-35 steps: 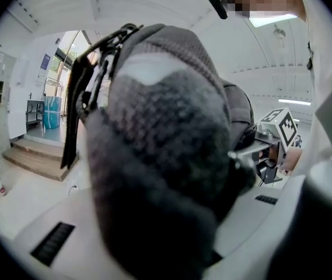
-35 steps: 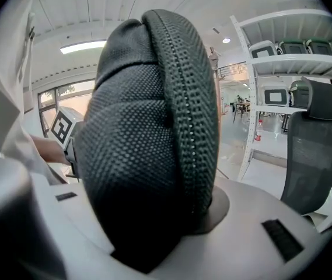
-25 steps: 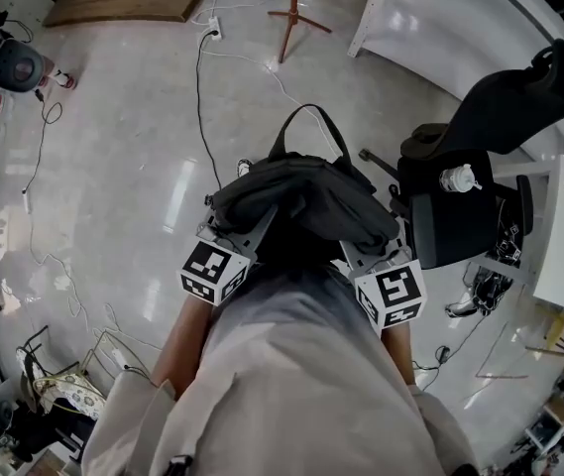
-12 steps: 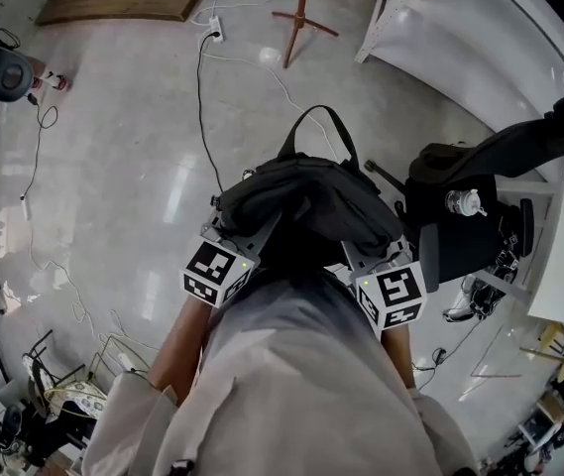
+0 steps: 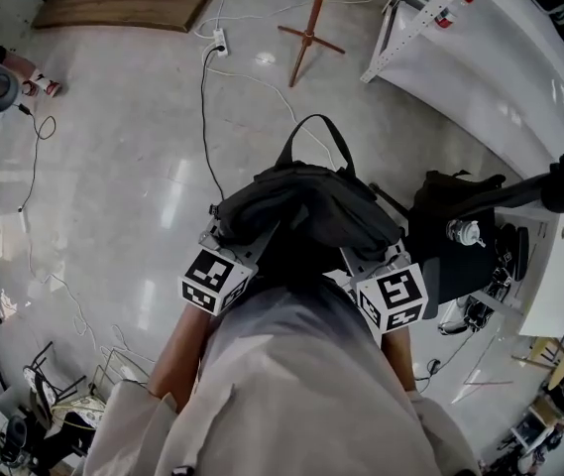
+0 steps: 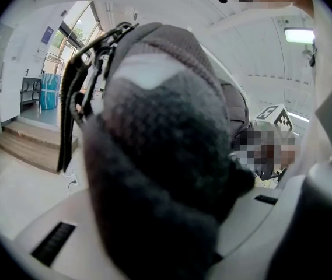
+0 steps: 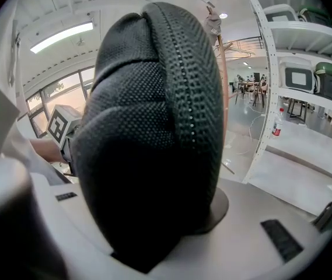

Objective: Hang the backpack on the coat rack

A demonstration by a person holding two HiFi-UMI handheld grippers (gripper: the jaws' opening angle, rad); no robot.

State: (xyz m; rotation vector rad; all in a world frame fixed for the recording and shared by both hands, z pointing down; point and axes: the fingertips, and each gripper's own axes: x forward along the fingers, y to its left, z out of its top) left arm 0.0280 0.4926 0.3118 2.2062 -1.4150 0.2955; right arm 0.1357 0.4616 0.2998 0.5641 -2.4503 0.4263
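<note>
A black backpack (image 5: 306,201) is carried in front of the person, its top handle loop (image 5: 312,133) pointing away. My left gripper (image 5: 239,238) is shut on the backpack's left side and my right gripper (image 5: 369,254) on its right side. The wooden coat rack (image 5: 310,30) stands on the floor ahead, only its pole and feet in the head view. In the left gripper view the backpack (image 6: 166,150) fills the space between the jaws of my left gripper (image 6: 160,238), straps (image 6: 71,104) hanging at the left. In the right gripper view the backpack (image 7: 154,127) sits in my right gripper (image 7: 160,238), the coat rack (image 7: 220,69) behind it.
A black office chair (image 5: 457,266) with a bottle (image 5: 460,233) on its seat stands close at the right, beside a white desk (image 5: 557,266). A white shelf frame (image 5: 415,23) stands right of the rack. A cable (image 5: 202,97) and power strip (image 5: 220,40) lie on the floor; clutter (image 5: 44,415) at lower left.
The person has walked forward with the backpack: the coat rack's feet and the shelf frame have come nearer, and the chair has slid back on the right. Both grips look unchanged.
</note>
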